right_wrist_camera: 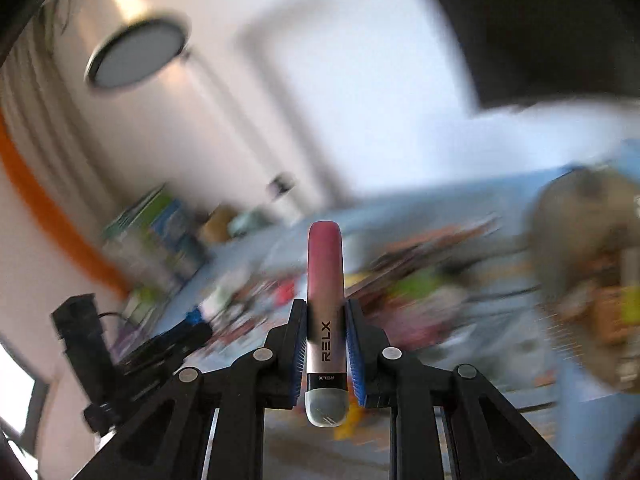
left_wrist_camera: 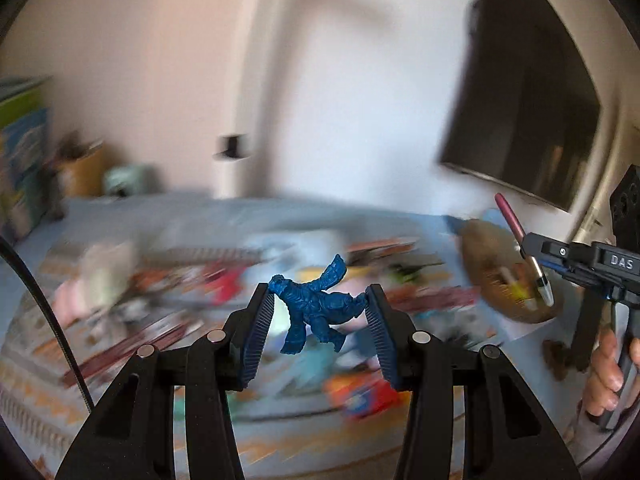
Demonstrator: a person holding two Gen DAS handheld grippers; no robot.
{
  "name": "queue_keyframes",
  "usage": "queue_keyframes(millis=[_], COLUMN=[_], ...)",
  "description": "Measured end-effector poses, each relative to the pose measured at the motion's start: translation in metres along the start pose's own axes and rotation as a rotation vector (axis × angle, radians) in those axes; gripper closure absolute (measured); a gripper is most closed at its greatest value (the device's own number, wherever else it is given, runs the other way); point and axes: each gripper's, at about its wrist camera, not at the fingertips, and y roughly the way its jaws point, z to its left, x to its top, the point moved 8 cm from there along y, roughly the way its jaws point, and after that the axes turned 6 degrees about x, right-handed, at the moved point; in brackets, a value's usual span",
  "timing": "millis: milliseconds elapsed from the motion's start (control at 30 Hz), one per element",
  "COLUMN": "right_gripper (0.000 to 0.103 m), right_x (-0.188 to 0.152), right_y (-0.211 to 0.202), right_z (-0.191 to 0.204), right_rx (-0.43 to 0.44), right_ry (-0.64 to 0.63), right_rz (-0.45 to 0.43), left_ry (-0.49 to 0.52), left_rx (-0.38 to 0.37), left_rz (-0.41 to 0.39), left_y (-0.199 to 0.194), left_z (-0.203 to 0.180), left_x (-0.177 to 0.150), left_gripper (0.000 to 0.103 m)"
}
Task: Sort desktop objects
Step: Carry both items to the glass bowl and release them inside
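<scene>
My left gripper [left_wrist_camera: 318, 296] is shut on a small blue monster figurine [left_wrist_camera: 316, 310], held up in the air between the ribbed blue pads. In the right wrist view my right gripper [right_wrist_camera: 326, 312] is shut on a pink and silver vape pen [right_wrist_camera: 326, 280] marked RELX, which stands upright between the pads with its clear mouthpiece at the bottom. The left wrist view also catches the right gripper [left_wrist_camera: 528, 246] at the right edge, with the vape pen [left_wrist_camera: 510, 220] slanting through it and a hand [left_wrist_camera: 608, 376] on its handle. In the right wrist view the left gripper [right_wrist_camera: 188, 326] shows at lower left.
Below lies a blurred patterned cloth [left_wrist_camera: 36, 396] strewn with several colourful toys and papers. A brown woven basket [left_wrist_camera: 504, 276] with pens stands at the right. A dark screen [left_wrist_camera: 524, 92] hangs on the wall. Boxes [left_wrist_camera: 24, 160] and a yellow cup [left_wrist_camera: 82, 174] stand at back left.
</scene>
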Motion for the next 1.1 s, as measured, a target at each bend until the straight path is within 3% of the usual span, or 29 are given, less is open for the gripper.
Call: queue_keyframes(millis=[267, 467, 667, 867, 1100], right_gripper=[0.084, 0.084, 0.084, 0.084, 0.074], right_x=[0.047, 0.056, 0.047, 0.037, 0.032], right_y=[-0.11, -0.139, -0.118, -0.108, -0.112], right_z=[-0.095, -0.147, -0.166, -0.183, -0.198], right_rx=[-0.363, -0.505, -0.529, -0.558, -0.51], right_ry=[0.135, 0.231, 0.263, 0.28, 0.364], right_rz=[-0.279, -0.273, -0.177, -0.15, -0.173], left_ry=[0.077, 0.111, 0.145, 0.211, 0.129], left_rx=[-0.262, -0.373, -0.418, -0.399, -0.445], left_rz=[0.039, 0.109, 0.18, 0.192, 0.271], left_y=[0.048, 0.085, 0.115, 0.132, 0.144], left_z=[-0.13, -0.206, -0.254, -0.281, -0.279], left_x=[0.056, 0.061, 0.041, 0.03, 0.023], left_gripper=[0.058, 0.058, 0.058, 0.054, 0.053])
